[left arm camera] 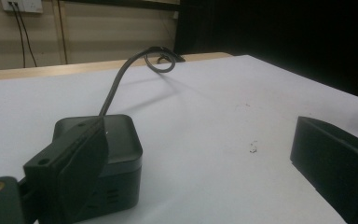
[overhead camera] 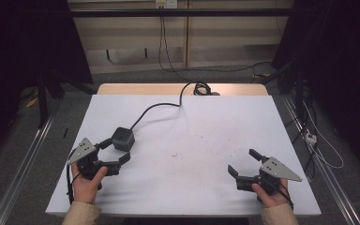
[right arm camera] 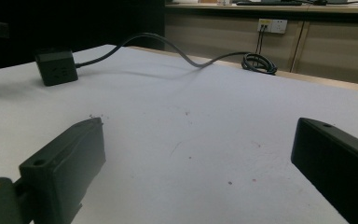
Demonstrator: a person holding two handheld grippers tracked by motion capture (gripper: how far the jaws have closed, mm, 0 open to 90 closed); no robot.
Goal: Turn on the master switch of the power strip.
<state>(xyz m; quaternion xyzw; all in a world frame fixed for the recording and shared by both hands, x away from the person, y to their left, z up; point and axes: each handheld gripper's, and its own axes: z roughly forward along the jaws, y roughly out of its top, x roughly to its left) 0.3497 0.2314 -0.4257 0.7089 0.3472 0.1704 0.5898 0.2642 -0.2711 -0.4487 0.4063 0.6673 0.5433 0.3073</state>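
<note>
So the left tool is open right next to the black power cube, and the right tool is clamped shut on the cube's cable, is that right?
Not quite. The right tool holds nothing: the right gripper view shows its jaws wide apart over bare white table, with the cable far off. The rest stands: the left tool is open right next to the black power cube.

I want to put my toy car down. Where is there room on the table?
The table is bare between the cube and the right gripper, and right of the cable. It is crowded around the left gripper, whose jaws flank the cube.
</note>
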